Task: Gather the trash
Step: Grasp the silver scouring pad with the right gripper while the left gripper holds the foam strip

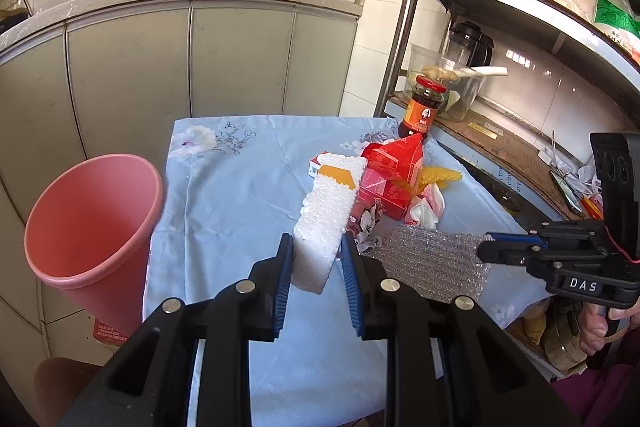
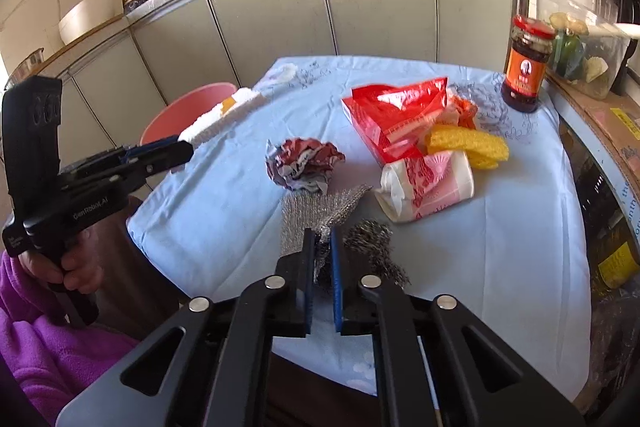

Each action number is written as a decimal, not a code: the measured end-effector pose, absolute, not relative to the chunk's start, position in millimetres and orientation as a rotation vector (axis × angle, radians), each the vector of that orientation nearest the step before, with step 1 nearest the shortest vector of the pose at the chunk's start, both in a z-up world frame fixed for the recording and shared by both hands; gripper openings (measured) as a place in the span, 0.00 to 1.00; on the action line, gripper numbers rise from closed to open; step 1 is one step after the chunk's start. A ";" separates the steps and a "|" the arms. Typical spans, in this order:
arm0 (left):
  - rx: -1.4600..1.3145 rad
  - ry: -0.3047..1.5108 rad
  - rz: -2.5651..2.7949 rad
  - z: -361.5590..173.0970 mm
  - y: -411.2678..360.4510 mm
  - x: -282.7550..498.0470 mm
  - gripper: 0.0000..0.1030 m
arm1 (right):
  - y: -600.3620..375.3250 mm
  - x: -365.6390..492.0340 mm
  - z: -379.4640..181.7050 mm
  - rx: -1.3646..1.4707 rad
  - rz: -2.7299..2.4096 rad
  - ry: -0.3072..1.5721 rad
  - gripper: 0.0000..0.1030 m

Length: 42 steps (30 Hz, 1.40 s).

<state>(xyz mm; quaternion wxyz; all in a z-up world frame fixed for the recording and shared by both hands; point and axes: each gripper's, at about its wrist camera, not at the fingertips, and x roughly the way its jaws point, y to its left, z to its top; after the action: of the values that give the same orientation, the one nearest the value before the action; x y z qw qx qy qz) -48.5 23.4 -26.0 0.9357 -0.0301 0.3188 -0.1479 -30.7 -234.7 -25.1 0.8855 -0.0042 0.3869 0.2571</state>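
A bench draped in a pale blue flowered cloth point(image 2: 500, 235) carries a dark glass sauce jar with a red lid point(image 2: 525, 65) at its far right corner — nearer the middle lie a red plastic bag point(image 2: 396, 115), yellow sponge pieces point(image 2: 468, 145), a crumpled foil wrapper point(image 2: 302, 165), a white-and-red paper packet point(image 2: 426, 187) and, near the front edge, silver mesh point(image 2: 320, 211).
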 end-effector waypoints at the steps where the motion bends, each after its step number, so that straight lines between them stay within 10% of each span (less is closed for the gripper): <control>1: -0.065 0.645 -0.299 -24.8 24.9 -50.2 0.23 | -233.6 -31.3 -19.0 -0.013 0.536 0.781 0.07; 16: -0.120 0.568 -0.216 -3.5 47.5 -72.4 0.23 | -198.0 -21.6 65.5 -0.049 0.618 0.513 0.07; 32: -0.153 0.621 -0.112 -16.6 71.7 -58.6 0.23 | -168.0 23.1 -33.7 -0.021 0.696 0.758 0.07; 42: -0.166 0.672 -0.119 -36.6 75.7 -43.1 0.23 | -173.0 33.1 -67.6 -0.005 0.651 0.888 0.36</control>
<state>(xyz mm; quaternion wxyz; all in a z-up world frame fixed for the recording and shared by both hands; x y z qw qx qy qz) -43.1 75.7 -36.6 0.9390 -0.0814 0.3292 -0.0582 33.1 -173.1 -67.6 0.8522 -0.0025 0.4219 0.3094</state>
